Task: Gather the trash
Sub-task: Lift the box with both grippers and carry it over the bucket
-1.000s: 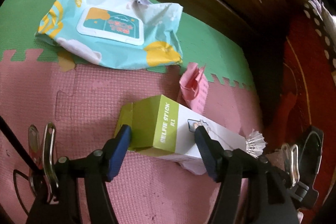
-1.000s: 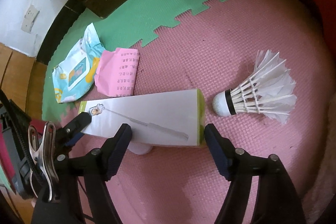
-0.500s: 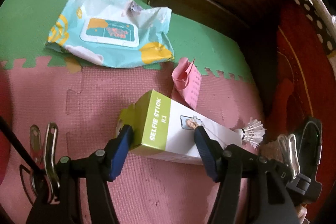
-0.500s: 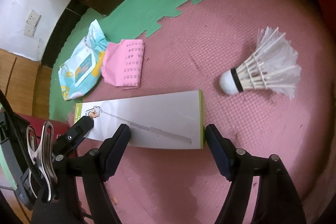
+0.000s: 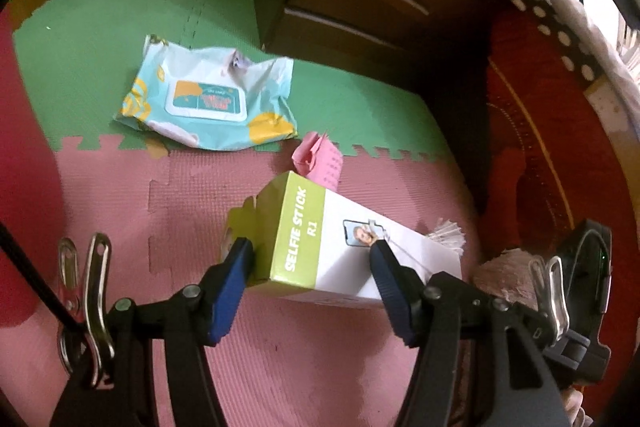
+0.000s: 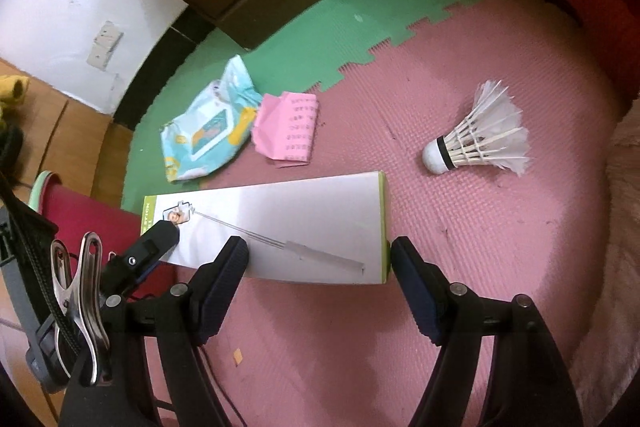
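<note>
Clamping the selfie stick box (image 5: 320, 247) at its green end for carrying off, the left tongs (image 5: 310, 259) grip it while the right tongs (image 6: 320, 259) gape empty beside it.

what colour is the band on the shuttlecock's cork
Black, around the white cork of the shuttlecock; clearest in the right wrist view.

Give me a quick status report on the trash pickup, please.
Left gripper shut on selfie stick box, lifted off mat. Right gripper open, astride the box's far end. Nothing in the way.
</note>
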Motion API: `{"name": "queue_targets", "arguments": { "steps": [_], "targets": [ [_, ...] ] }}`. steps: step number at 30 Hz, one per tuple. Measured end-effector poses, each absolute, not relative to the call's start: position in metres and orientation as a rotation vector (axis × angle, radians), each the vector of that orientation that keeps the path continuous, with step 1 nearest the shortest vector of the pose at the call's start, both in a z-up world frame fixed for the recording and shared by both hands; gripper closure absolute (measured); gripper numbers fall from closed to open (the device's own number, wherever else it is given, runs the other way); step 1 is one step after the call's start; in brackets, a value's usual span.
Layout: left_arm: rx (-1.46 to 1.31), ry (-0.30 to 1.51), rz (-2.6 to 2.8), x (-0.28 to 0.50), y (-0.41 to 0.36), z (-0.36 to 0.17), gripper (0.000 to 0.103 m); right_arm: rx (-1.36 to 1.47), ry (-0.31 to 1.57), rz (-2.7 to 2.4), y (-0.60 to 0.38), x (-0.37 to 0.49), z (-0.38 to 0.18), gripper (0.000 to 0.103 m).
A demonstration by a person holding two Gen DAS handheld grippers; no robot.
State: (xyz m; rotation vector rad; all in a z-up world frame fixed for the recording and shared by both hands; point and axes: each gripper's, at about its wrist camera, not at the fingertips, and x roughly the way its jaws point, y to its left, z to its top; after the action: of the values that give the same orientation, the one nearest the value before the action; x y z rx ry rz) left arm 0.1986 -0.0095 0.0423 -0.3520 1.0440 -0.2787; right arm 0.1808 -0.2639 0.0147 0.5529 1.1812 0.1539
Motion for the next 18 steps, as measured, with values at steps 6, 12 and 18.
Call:
{"name": "queue_targets", "arguments": {
  "steps": [6,12,18],
  "targets": [
    [-0.334,0.972,-0.249,0.169,-0.012,0.072,0.039,0.559,1.135,0.191,-0.263,0.156,0.039,0.027],
    [-0.307,0.91,-0.229,0.141,-0.014,0.099,0.04,0.572,1.098,0.227,-0.262,0.132,0.06,0.027],
    [-0.303,0.866,-0.208,0.117,-0.013,0.123,0.039,0.576,1.061,0.262,-0.261,0.115,0.081,0.027]
  ]
}}
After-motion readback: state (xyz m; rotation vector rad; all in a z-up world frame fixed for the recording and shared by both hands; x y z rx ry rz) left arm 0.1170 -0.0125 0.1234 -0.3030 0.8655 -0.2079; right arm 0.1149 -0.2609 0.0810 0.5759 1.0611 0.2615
